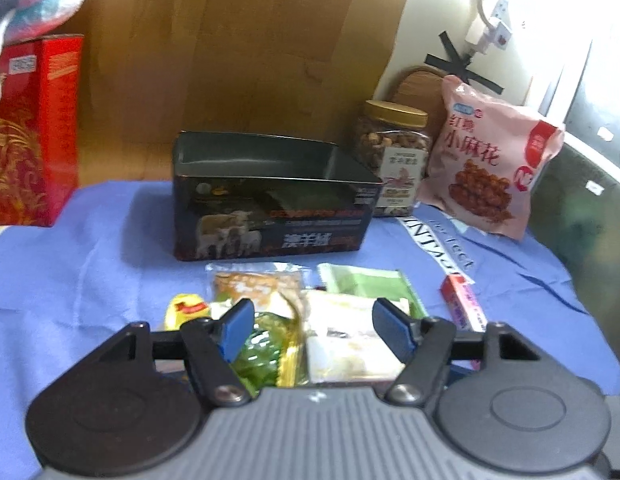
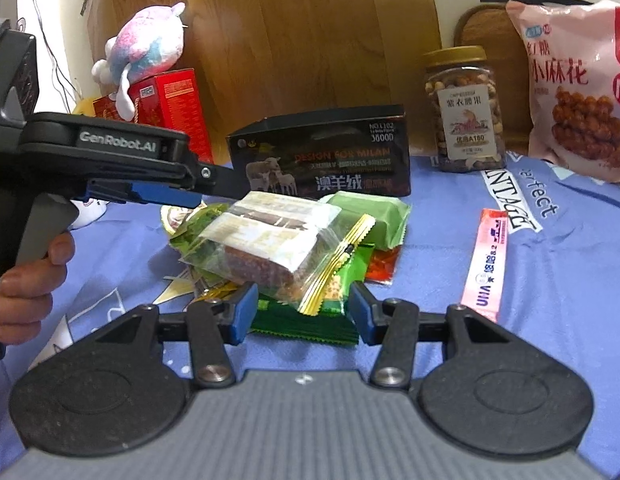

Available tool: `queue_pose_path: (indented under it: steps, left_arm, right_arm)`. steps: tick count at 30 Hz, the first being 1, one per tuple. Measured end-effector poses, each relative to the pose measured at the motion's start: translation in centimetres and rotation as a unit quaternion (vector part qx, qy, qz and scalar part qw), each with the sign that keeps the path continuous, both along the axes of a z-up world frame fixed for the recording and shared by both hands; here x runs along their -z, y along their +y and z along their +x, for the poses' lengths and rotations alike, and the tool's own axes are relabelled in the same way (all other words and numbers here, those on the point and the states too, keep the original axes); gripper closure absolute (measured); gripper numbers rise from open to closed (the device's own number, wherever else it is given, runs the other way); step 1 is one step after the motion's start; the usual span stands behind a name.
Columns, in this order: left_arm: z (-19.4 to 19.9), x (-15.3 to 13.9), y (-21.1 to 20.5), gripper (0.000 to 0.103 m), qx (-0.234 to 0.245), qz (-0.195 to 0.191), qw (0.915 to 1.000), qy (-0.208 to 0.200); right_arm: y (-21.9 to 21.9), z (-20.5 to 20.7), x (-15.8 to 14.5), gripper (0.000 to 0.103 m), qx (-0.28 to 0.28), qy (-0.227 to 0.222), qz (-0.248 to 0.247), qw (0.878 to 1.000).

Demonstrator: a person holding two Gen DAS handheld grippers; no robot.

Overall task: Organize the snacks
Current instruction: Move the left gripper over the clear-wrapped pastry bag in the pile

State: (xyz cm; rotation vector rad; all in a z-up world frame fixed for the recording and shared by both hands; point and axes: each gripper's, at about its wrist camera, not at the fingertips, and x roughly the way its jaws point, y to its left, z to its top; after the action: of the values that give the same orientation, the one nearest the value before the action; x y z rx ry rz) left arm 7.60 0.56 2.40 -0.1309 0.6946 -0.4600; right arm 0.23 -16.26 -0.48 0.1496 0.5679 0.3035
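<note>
Blue cloth [image 2: 549, 272] printed with white lettering covers the counter and carries every item. Wood-grain panelling [image 1: 238, 48] stands behind the far edge. A red carton [image 1: 34, 128] sits at the far left corner with a plush toy [image 2: 146, 44] on top of it. A black tin [image 1: 270, 196], lid off, stands open at the middle of the far edge; no contents are discernible inside it. A pink snack bag [image 1: 489, 160] leans upright at the far right corner, with a gold-lidded jar of nuts [image 1: 393, 156] just beside it, between bag and tin.

A pile of small snack packets [image 2: 286, 248] lies at the centre of the counter, directly in front of the tin: a clear-wrapped cake bar on top, green wrappers beneath. A pink stick sachet [image 2: 487, 264] lies apart to the right of the pile.

Left hand-held gripper [image 1: 313, 330]: released, jaws spread wide above the near side of the pile, nothing between them. Right hand-held gripper [image 2: 304, 312]: released, jaws apart at the near edge of the pile, straddling a wrapper end without clamping it.
</note>
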Motion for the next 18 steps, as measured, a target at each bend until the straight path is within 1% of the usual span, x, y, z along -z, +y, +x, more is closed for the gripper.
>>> queue_pose_path:
  steps: [3,6,10,12,13,16,18]
  left_arm:
    - [0.6,0.3,-0.5,0.036,0.013,-0.004,0.9999,0.006]
    - [0.7,1.0,-1.2,0.036,0.036,-0.003,0.9992,0.018]
    - [0.1,1.6,-2.8,0.036,0.056,0.024,0.9981,-0.002]
    - [-0.1,1.7,-3.1,0.038,0.063,0.015,0.9979,0.003]
    - [-0.2,1.7,-3.3,0.040,0.065,0.012,0.9978,0.003]
    - [-1.0,1.3,-4.0,0.044,0.062,0.024,0.9978,-0.007]
    - [-1.8,0.8,-4.2,0.045,0.063,0.027,0.9976,-0.013]
  right_arm:
    - [-0.2,0.8,0.5,0.049,-0.001,0.000,0.017,1.000]
    - [-0.3,1.2,0.3,0.050,0.002,-0.008,0.024,1.000]
    - [0.2,1.2,0.3,0.050,0.003,-0.008,0.010,1.000]
    - [0.1,1.3,0.3,0.051,0.004,-0.006,0.010,1.000]
    - [0.1,1.3,0.4,0.051,0.005,-0.007,0.011,1.000]
    - [-0.3,1.1,0.4,0.055,0.007,-0.010,0.026,1.000]
    - [-0.4,0.5,0.3,0.058,0.009,-0.020,0.034,0.999]
